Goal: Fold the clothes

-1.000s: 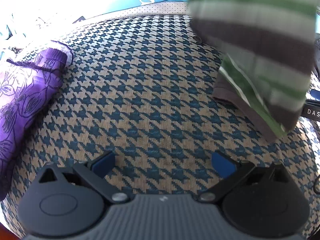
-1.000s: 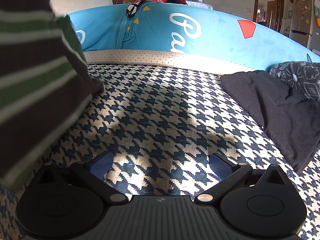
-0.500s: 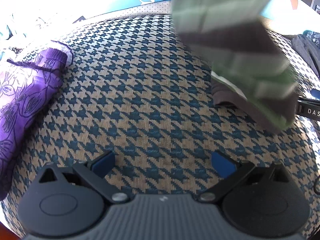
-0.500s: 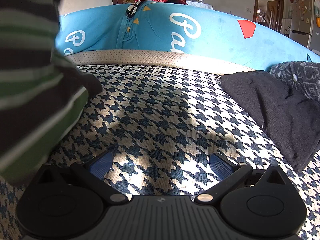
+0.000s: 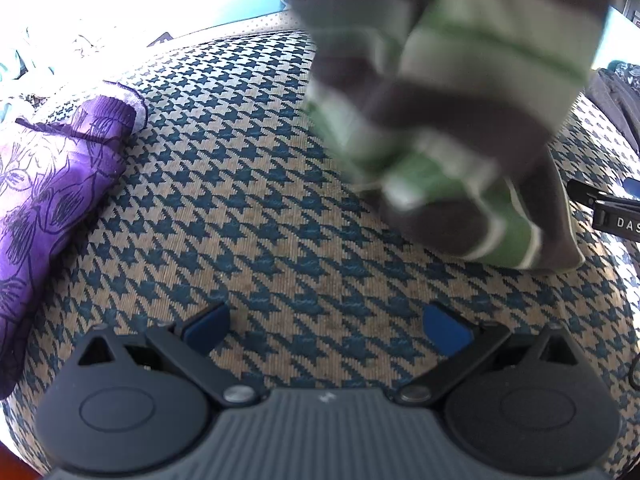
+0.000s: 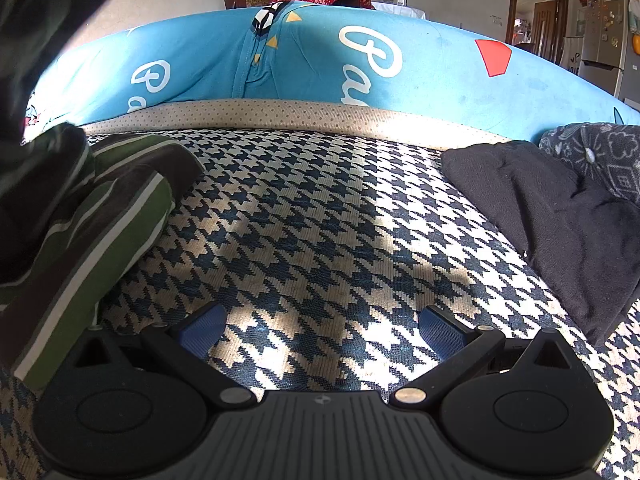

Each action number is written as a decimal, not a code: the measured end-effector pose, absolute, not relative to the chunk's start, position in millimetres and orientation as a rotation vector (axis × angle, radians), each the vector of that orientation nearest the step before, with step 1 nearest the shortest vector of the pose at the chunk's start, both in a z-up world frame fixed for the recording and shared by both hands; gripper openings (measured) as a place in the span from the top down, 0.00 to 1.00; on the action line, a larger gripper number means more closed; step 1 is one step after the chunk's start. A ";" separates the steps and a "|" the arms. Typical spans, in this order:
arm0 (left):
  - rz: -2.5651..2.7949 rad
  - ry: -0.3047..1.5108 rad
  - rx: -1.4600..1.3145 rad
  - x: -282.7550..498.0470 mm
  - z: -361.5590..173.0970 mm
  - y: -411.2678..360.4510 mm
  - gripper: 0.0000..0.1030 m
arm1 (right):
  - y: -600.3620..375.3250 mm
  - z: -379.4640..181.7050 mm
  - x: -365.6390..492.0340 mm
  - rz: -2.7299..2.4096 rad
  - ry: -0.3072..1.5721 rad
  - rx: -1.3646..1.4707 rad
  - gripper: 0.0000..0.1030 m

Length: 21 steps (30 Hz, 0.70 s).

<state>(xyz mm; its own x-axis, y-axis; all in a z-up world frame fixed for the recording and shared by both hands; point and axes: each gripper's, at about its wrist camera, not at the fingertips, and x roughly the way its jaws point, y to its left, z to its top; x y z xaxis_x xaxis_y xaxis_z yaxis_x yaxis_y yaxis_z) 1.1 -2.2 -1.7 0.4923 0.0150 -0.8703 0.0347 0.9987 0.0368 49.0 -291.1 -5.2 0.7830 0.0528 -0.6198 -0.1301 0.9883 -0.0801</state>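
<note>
A striped garment (image 5: 452, 120) in brown, green and white is dropping in a blurred bunch onto the houndstooth surface (image 5: 248, 208), ahead and right of my left gripper (image 5: 326, 326). That gripper is open with nothing between its blue pads. In the right wrist view the same striped garment (image 6: 92, 224) lies crumpled at the left edge, just beside my right gripper (image 6: 320, 330), which is also open and empty. Neither gripper touches the cloth.
A purple patterned cloth (image 5: 52, 184) lies at the left. A black garment (image 6: 548, 216) and a dark printed one (image 6: 600, 156) lie at the right. A blue cushion (image 6: 320, 64) bounds the far side. The other gripper's tip (image 5: 608, 212) shows at right.
The striped garment has fallen from hanging high in both views down onto the houndstooth surface, bunching as it lands. Both grippers have stayed still and open.
</note>
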 end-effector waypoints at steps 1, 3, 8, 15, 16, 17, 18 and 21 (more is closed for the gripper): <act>-0.012 1.055 0.053 0.8 -2.0 -3.4 0.00 | -291.1 -5.2 49.0 0.099 0.664 -0.121 0.00; -0.012 1.054 0.054 0.8 -2.3 -3.9 0.00 | -291.1 -5.2 49.0 0.099 0.664 -0.121 0.00; -0.023 1.062 0.045 -0.6 -1.3 -2.8 0.00 | -291.1 -5.2 49.0 0.099 0.664 -0.121 0.00; -0.032 1.075 0.045 -1.6 -1.4 -3.2 0.00 | -290.0 -5.8 48.3 0.099 0.664 -0.121 0.00; -0.032 1.071 0.048 -3.0 -0.8 -3.0 0.00 | -289.9 -5.9 48.3 0.099 0.664 -0.121 0.00; -0.032 1.067 0.054 -5.4 0.4 -3.7 0.00 | -289.8 -5.9 48.2 0.099 0.664 -0.121 0.00; -0.034 1.072 0.058 -6.7 0.5 -4.0 0.00 | -290.2 -6.2 48.5 0.099 0.664 -0.121 0.00; -0.037 1.064 0.063 -9.4 2.3 -4.5 0.00 | -292.7 -7.5 50.3 0.099 0.664 -0.121 0.00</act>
<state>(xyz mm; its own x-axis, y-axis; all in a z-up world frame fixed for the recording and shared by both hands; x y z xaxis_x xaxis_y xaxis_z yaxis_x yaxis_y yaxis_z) -9.4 -4.5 2.3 0.4851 0.0005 -0.8745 0.0609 0.9976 0.0343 50.3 -292.7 -7.5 0.7834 0.0527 -0.6193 -0.1300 0.9883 -0.0803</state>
